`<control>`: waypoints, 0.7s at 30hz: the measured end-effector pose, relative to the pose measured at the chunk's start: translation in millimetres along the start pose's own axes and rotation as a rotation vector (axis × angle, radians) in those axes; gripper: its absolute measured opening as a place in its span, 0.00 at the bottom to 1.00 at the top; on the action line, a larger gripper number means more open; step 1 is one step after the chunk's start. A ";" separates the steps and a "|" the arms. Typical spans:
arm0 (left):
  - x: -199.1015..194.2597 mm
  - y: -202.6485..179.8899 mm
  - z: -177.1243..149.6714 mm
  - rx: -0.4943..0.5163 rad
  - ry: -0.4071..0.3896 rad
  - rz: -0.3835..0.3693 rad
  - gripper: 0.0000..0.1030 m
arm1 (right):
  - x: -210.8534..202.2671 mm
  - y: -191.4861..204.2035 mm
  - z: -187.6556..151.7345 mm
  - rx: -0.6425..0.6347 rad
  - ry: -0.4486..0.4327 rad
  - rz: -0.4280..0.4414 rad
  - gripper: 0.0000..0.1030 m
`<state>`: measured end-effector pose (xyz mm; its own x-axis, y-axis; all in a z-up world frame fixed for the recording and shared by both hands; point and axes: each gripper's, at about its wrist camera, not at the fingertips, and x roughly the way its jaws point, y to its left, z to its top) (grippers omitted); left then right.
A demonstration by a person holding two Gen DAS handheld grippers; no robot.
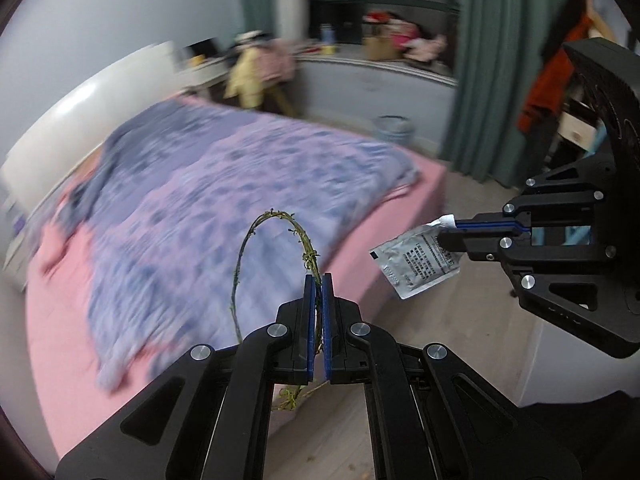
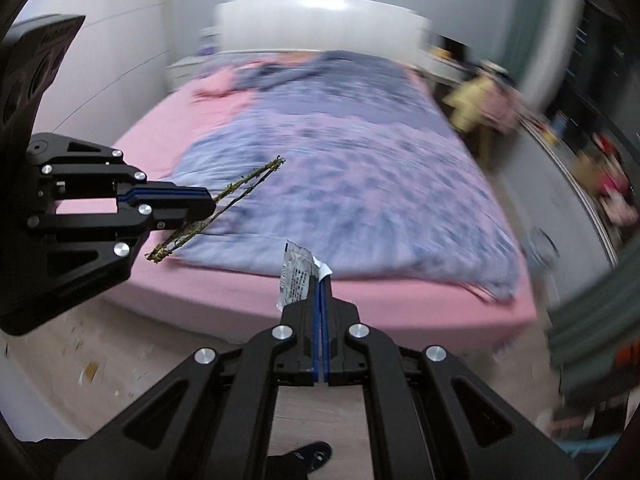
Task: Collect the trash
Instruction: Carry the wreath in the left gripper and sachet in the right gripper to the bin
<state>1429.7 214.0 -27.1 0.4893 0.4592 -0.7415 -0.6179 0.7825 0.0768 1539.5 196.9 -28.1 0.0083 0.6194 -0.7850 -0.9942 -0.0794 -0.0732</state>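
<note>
Bedroom, both views smeared by motion; listed left to right.

1. Bed, left and centre of the left-wrist frame: pink sheet, purple quilt rumpled across it.

2. Left gripper, bottom centre of that frame: fingers pressed together on a wreath, a thin twig hoop. The pinch sat on the hoop's right side; most of the loop stood free above the tips, and a tail hung below them. In the right-wrist frame the same gripper appeared at centre left, with the wreath jutting up and right.

3. Bin, upper centre-right of the left-wrist frame, on the floor beside the green curtain, well apart from both grippers. Judged the likely drop point.

4. Packet, centre right: a torn white sachet held aloft by its upper corner in the closed right gripper. In the right-wrist frame, gripper at bottom centre, packet leaning left of the tips.

Risks, as judged: the wreath was thin, springy and held at one point, so a fast swing might twist it loose or snag it on the quilt. The packet's corner grip looked slight; a jolt could shake it free onto the floor short of the bin.
</note>
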 end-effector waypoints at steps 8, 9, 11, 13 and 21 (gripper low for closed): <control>110.2 -159.0 137.6 0.137 -0.031 -0.223 0.02 | -27.4 -211.4 -41.9 0.217 0.027 -0.233 0.03; 122.8 -179.8 153.3 0.171 -0.031 -0.250 0.02 | -30.3 -222.7 -45.6 0.234 0.027 -0.252 0.03; 153.2 -211.4 185.0 0.224 -0.035 -0.298 0.02 | -30.3 -263.6 -54.5 0.288 0.029 -0.301 0.03; 180.2 -232.0 211.1 0.254 -0.034 -0.339 0.02 | -26.7 -303.2 -61.3 0.346 0.037 -0.351 0.03; 287.8 -299.7 328.2 0.361 -0.045 -0.467 0.02 | -4.2 -430.5 -71.7 0.510 0.077 -0.460 0.03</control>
<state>1957.7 249.6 -44.7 0.6898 0.0434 -0.7227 -0.0867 0.9960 -0.0229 1975.1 172.4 -37.5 0.4306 0.4429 -0.7864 -0.8138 0.5672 -0.1261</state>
